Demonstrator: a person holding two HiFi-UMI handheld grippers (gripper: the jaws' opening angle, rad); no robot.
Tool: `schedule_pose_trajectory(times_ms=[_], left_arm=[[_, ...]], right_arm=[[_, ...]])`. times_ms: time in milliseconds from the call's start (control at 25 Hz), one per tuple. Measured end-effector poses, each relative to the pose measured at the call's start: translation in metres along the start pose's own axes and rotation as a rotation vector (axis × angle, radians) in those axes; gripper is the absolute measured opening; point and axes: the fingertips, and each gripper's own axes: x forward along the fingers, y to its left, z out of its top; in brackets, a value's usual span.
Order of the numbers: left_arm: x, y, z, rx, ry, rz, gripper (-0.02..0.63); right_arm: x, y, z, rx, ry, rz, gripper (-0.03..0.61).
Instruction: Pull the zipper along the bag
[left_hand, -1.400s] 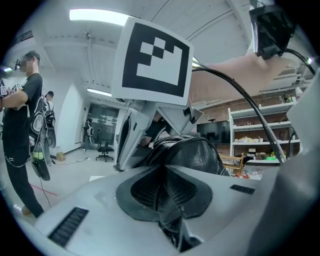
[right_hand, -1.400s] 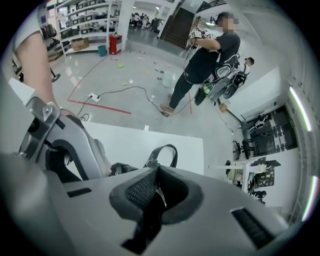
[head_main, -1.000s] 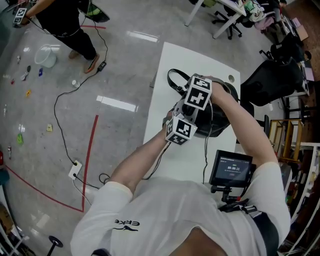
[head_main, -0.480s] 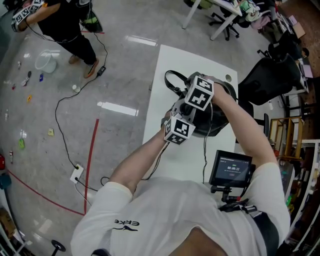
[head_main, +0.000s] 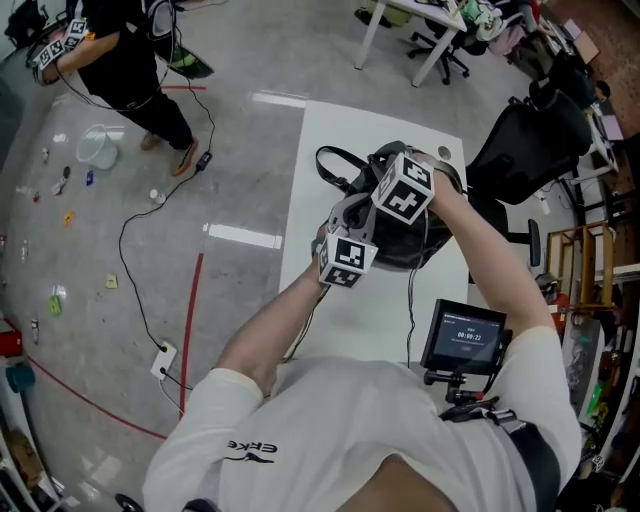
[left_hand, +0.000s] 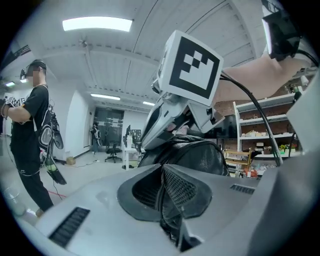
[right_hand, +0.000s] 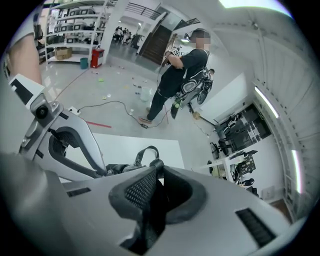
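Note:
A black bag with a looped strap lies on the white table. Both grippers sit close together on top of it. My left gripper is on the bag's left side, and the left gripper view shows its pads shut on a fold of black bag fabric. My right gripper, just beyond it, is shut on a thin black tab, seemingly the zipper pull. The zipper line itself is hidden under the grippers and hands.
A small monitor stands at the table's near right corner, with a cable running to it. A black office chair is right of the table. A person stands far left on the floor among cables and small items.
Both grippers stay shut on the bag. The right gripper has edged slightly right, away from the left one. The head camera has shifted a little.

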Motion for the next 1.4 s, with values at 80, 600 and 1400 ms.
schedule_pose_trajectory(times_ms=[80, 600, 1400], left_arm=[[-0.004, -0.002, 0.001, -0.001, 0.003, 0.025, 0.005], [-0.024, -0.052, 0.027, 0.046, -0.011, 0.129, 0.005], [-0.054, -0.173, 0.039, -0.045, -0.094, 0.224, 0.004]], right_arm=[[-0.012, -0.001, -0.007, 0.024, -0.033, -0.021, 0.026], [-0.104, -0.014, -0.087, 0.296, -0.307, -0.175, 0.026], [-0.215, 0.094, -0.251, 0.726, -0.720, -0.197, 0.021]])
